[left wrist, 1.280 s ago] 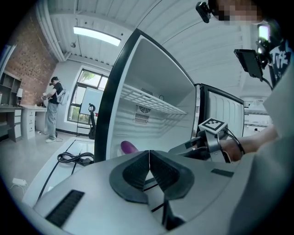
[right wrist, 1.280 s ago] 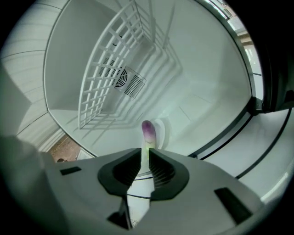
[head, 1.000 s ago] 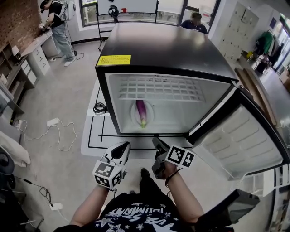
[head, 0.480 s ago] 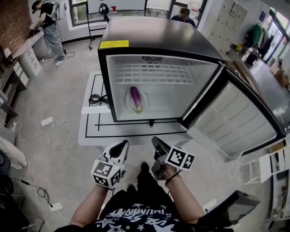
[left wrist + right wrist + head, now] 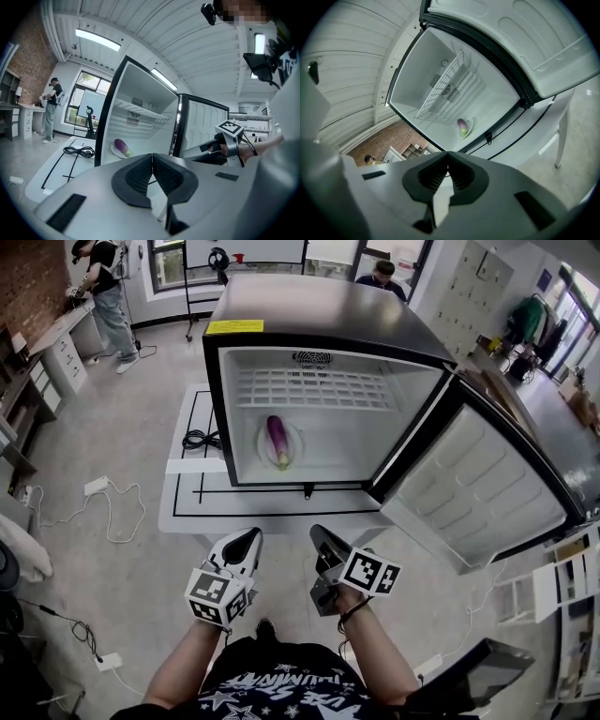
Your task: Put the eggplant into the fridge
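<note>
Head view: fridge stands with its door swung wide to the right, interior fully exposed. Eggplant is already inside – lying on a white plate on the fridge floor, left of centre, stem end toward the opening. Wire shelf sits above it at the back. Left gripper and right gripper are both held low near the person's body, side by side, well apart from the fridge and pointing toward it. Left gripper view: the two dark pads meet at the tips, nothing between them; eggplant and plate visible beyond in the open cabinet. Right gripper view: same story – pads closed tip to tip, nothing held, fridge interior with the eggplant ahead. Fridge sits on a white mat marked with black lines; a coiled black cable lies on the mat left of the cabinet. A person stands at a desk far left in the background, another behind the fridge.
</note>
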Demonstrator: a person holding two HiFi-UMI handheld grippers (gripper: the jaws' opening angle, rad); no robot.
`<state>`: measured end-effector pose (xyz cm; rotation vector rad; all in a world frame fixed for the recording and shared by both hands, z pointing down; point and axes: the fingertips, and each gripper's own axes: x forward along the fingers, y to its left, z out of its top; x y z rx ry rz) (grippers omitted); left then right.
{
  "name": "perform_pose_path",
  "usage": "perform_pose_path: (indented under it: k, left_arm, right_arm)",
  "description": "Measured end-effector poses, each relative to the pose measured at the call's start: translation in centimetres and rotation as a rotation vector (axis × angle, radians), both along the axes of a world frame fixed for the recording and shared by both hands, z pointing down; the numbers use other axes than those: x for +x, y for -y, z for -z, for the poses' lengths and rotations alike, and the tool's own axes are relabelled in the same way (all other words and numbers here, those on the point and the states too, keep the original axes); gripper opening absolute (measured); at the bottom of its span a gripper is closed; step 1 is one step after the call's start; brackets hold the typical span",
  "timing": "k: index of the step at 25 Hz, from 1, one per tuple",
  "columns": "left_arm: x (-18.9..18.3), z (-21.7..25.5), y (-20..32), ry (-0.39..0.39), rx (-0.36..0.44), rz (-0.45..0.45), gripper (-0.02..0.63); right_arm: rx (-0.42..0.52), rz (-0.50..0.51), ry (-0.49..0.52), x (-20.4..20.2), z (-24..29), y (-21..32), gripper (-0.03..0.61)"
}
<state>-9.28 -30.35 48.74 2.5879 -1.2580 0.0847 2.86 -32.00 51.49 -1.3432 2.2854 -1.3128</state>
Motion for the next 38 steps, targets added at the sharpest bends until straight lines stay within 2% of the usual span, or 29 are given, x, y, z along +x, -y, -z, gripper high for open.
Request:
perform_pose_path:
  k: [7,20,38]
  left_arm:
    - [2.1,0.7,-2.5,-0.002,-0.007,0.033,0.009]
    - [7.3,1.0,-11.7,-0.002,-0.001,0.046,0.009]
    - [11.3,1.3,-24.7,0.016,-0.005,0.085,0.009]
  right_arm:
    - [0.004,0.047,-0.01,1.6,0.2,-3.1,0.008]
    - [0.03,0.069,-0.021,7.0,0.3,-12.6,0.008]
    - [0.014,0.155,-0.018,9.8,-0.2,-24.9,0.008]
